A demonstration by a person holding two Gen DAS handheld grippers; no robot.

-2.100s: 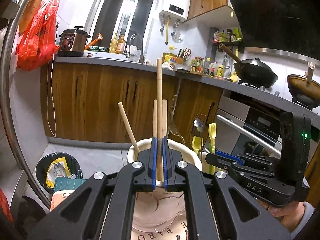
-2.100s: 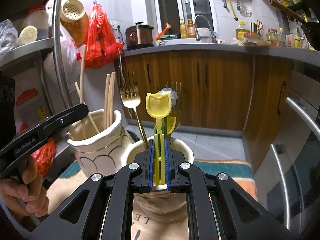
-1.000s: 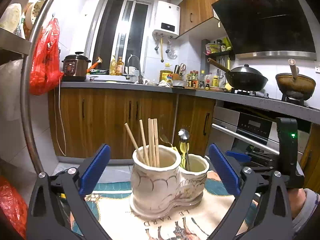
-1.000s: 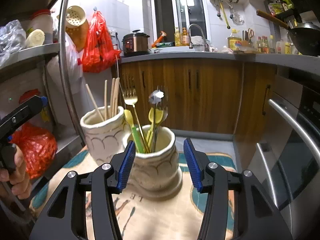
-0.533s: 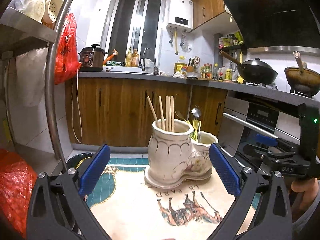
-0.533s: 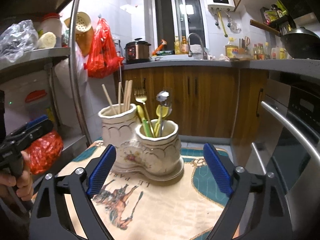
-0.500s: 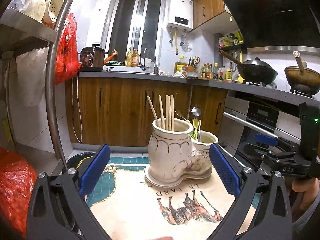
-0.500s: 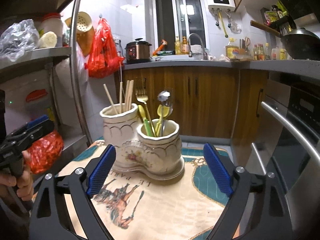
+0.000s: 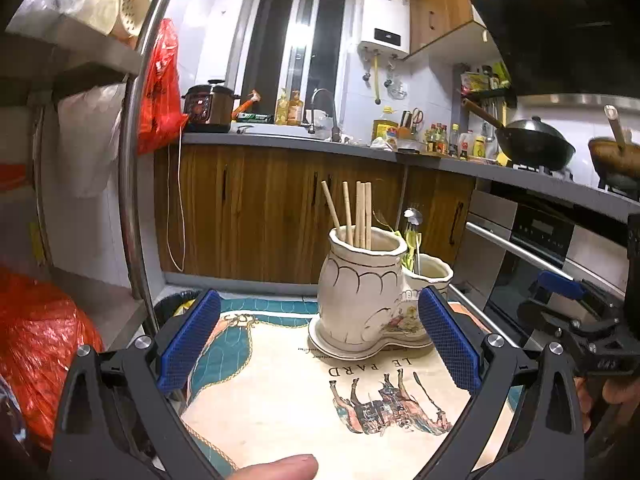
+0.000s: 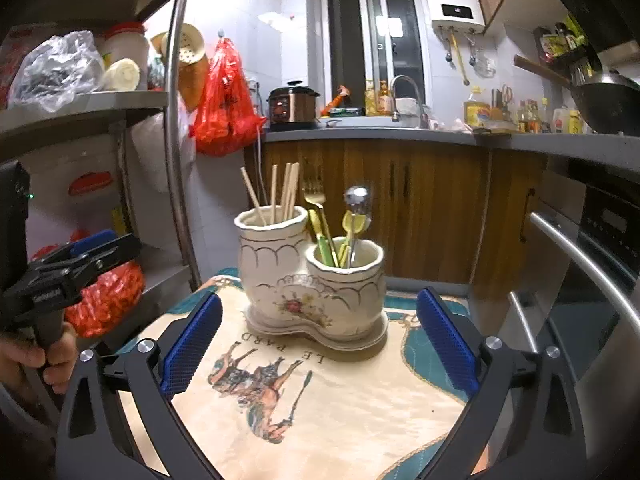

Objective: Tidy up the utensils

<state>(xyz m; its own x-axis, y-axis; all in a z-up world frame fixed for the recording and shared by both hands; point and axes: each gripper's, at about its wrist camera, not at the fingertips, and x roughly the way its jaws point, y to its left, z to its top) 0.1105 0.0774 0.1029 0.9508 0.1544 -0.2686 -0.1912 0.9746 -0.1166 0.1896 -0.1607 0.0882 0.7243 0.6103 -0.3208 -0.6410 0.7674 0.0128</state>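
A cream two-cup ceramic holder [image 9: 360, 288] [image 10: 304, 280] stands on a cloth with a horse print [image 9: 320, 392] [image 10: 340, 400]. Several wooden chopsticks [image 9: 358, 216] [image 10: 286, 196] stand in its taller cup. A gold fork [image 10: 314, 196], a steel spoon [image 10: 357, 198] and yellow-green utensils [image 10: 354, 220] stand in the shorter cup. My left gripper [image 9: 318, 332] is open, short of the holder, nothing between its blue pads. My right gripper [image 10: 320, 328] has its jaws opening wide, empty, also short of the holder. Each gripper shows at the edge of the other's view [image 10: 76, 260] [image 9: 576, 312].
A steel shelf rack [image 10: 176, 140] with red bags [image 10: 104, 300] stands left of the cloth. An oven front with a bar handle [image 10: 580, 264] is at the right. A bin [image 9: 172, 312] sits on the floor behind. A fingertip [image 9: 276, 468] shows at the bottom.
Both grippers have drawn back from the holder, which now looks smaller and farther. The right jaws have spread from half open to wide. The left gripper has shifted left of the holder.
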